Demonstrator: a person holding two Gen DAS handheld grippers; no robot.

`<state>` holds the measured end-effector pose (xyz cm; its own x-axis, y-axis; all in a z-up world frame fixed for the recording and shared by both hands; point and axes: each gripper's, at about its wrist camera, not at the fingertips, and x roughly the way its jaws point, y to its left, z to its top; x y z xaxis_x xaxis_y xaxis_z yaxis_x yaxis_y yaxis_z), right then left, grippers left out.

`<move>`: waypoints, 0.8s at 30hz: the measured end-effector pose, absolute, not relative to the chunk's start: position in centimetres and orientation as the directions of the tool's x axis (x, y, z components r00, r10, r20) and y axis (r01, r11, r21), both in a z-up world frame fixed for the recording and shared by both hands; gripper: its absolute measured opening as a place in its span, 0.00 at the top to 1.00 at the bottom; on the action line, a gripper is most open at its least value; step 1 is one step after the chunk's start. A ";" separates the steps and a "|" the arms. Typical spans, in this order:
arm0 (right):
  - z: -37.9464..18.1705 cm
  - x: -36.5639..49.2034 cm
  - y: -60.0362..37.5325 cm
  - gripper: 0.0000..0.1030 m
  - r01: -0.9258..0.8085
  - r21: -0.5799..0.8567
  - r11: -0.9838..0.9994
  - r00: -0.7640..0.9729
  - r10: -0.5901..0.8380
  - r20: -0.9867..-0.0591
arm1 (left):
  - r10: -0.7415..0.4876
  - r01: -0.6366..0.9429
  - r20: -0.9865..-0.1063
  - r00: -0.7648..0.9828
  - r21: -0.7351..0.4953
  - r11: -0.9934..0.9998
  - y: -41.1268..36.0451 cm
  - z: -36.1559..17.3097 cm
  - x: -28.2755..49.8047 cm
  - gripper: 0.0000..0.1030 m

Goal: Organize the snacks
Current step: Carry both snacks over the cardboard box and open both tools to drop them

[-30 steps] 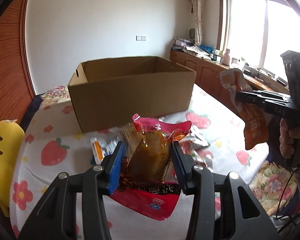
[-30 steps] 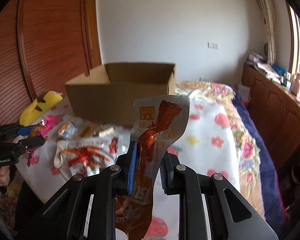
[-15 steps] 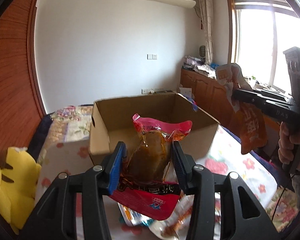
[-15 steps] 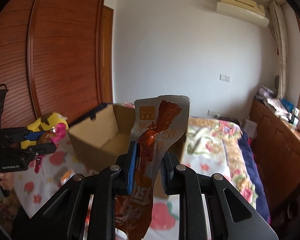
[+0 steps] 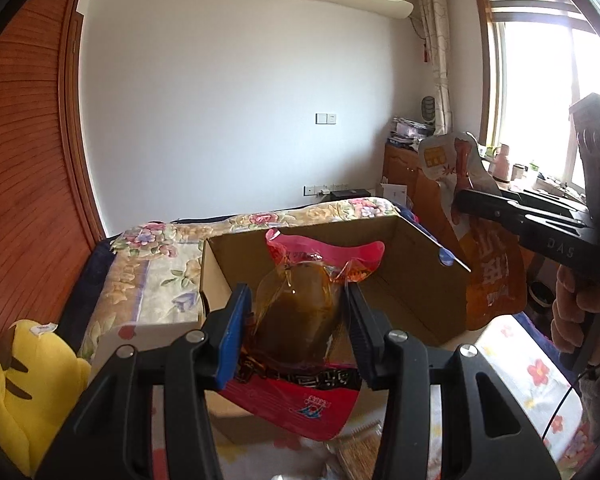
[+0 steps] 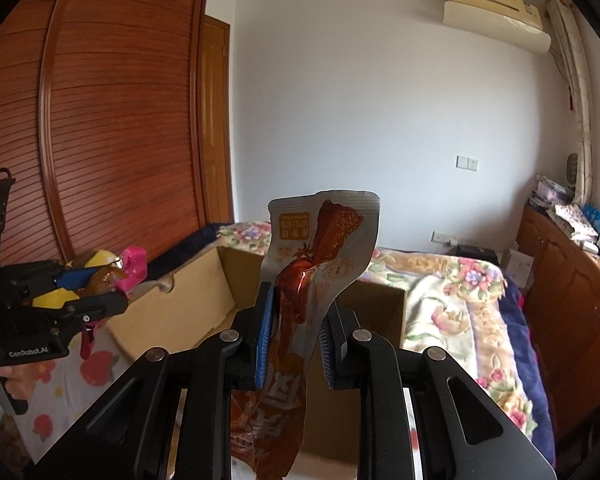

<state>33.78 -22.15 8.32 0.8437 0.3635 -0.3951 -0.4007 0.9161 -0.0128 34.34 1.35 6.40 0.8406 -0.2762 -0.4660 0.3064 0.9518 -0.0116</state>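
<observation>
Now your left gripper (image 5: pixel 296 324) is clamping a red pouch (image 5: pixel 300 340) with a clear amber window, while your right gripper (image 6: pixel 294 334) is pinching a silver-and-orange sachet (image 6: pixel 320 264); both are hanging over the near edge of the open box (image 5: pixel 416 280).

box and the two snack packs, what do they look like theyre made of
Box: brown cardboard, matte, with raw cut edges and a punched hand hole.
Red pack: glossy plastic film with a clear window showing the brown contents.
Orange pack: looks like foil-backed plastic, its silvery upper part creased and shiny.
</observation>
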 end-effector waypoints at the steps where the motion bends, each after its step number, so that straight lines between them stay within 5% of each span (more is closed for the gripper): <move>1: 8.2 34.3 -22.1 0.82 -0.398 -0.014 0.917 0.845 0.361 -0.394 | -0.275 0.307 -0.467 0.840 -0.008 0.952 1.2 6.3 34.9 0.56; 15: 3.6 39.0 -21.3 0.82 -0.339 -0.075 0.938 0.835 0.263 -0.483 | -0.280 0.323 -0.532 0.799 -0.012 0.946 -1.0 2.8 39.7 0.53; 24: 1.4 39.4 -20.3 0.80 -0.365 -0.088 0.927 0.782 0.254 -0.570 | -0.258 0.322 -0.583 0.771 0.006 0.947 -2.2 1.3 39.8 0.40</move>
